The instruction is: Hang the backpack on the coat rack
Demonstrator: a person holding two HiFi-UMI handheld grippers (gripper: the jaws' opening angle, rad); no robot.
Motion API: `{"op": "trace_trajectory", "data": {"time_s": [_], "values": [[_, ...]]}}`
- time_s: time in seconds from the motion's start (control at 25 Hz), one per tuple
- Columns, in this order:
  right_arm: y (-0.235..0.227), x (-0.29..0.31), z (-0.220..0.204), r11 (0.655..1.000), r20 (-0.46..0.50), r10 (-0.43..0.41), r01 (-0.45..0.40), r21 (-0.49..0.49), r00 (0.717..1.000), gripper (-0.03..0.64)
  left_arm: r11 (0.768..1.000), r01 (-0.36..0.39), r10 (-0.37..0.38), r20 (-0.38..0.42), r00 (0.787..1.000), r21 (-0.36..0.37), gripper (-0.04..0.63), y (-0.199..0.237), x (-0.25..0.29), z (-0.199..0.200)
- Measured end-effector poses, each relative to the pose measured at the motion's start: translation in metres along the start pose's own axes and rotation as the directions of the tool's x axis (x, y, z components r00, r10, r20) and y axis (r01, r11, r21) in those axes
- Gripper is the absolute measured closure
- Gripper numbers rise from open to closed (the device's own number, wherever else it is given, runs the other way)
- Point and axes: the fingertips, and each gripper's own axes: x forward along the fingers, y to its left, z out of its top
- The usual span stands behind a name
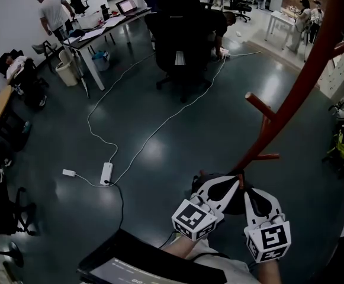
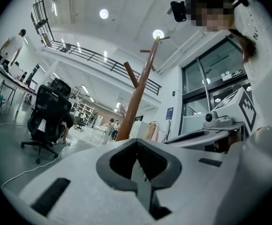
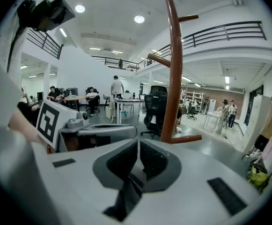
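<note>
Red-brown wood of the coat rack (image 1: pixel 302 81) arcs up the right side of our head view, one peg (image 1: pixel 260 106) jutting left and a lower peg (image 1: pixel 267 157) pointing right. At its foot our two grippers sit side by side, tips toward the pole. The left gripper (image 1: pixel 235 179) has its jaws pressed together with nothing we can see between them, and the right gripper (image 1: pixel 250 189) shows only a hairline slit, likewise empty. A dark shape (image 1: pixel 237 205) lies on the floor under both tips, touching the rack's base. It may be the backpack, but we cannot tell.

Left of the rack the glossy floor (image 1: pixel 177 141) is open, crossed by a white cable with a power strip (image 1: pixel 106 173). An office chair (image 1: pixel 180 34) stands well beyond, and a bench (image 1: pixel 95 37) lines the far left. Hanging clothes (image 1: pixel 343 147) crowd the right edge.
</note>
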Motion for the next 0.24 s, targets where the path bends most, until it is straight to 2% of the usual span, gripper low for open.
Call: {"op": "trace_trajectory", "data": {"time_s": [0.24], "values": [[-0.006, -0.006, -0.01, 1.0, -0.006, -0.01, 0.01, 0.011, 1.0, 0.586, 1.0, 0.004, -0.004, -0.009, 1.0, -0.005, 0.584, -0.007, 0.002, -0.008]]}}
